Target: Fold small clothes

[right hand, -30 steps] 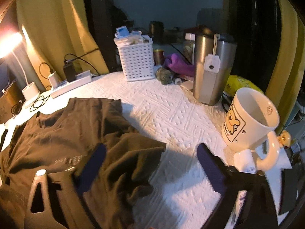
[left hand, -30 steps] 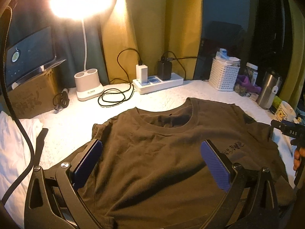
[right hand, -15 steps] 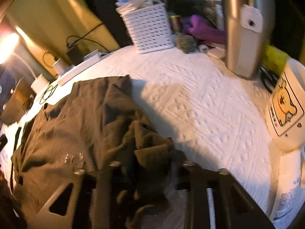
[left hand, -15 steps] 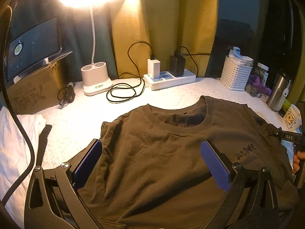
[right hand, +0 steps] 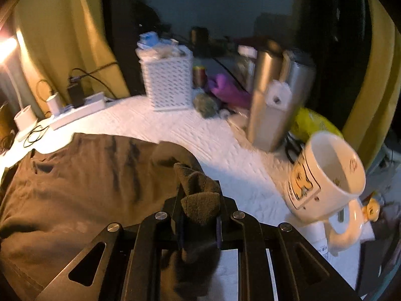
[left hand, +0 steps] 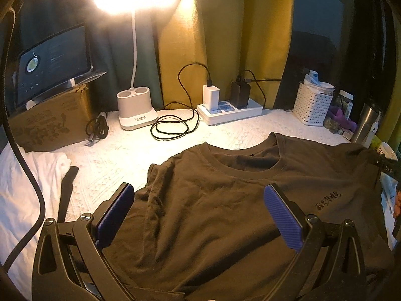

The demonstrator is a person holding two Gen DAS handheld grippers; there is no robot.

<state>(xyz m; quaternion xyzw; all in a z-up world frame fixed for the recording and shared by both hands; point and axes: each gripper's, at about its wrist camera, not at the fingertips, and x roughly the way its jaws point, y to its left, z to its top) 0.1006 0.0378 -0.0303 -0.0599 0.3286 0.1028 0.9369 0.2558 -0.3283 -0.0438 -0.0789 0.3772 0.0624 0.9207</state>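
Observation:
A dark brown T-shirt [left hand: 225,200] lies face up on the white textured table cover [left hand: 120,158], collar toward the back. My left gripper [left hand: 200,215] is open, its blue pads [left hand: 280,215] hovering over the shirt's chest and left shoulder. In the right wrist view the shirt [right hand: 87,175] spreads to the left. My right gripper [right hand: 199,215] is shut on a bunched fold of the shirt's right sleeve [right hand: 198,195], lifted slightly off the table.
A lit desk lamp [left hand: 135,107], coiled cable [left hand: 173,128], power strip [left hand: 230,110], cardboard box [left hand: 50,123] with a tablet, and white cloth [left hand: 22,193] sit left and back. White basket [right hand: 168,82], steel tumbler [right hand: 278,100] and bear mug [right hand: 325,178] stand to the right.
My right gripper closed on the shirt's right sleeve and lifted it. The left gripper stayed open and drew back, so more of the table shows.

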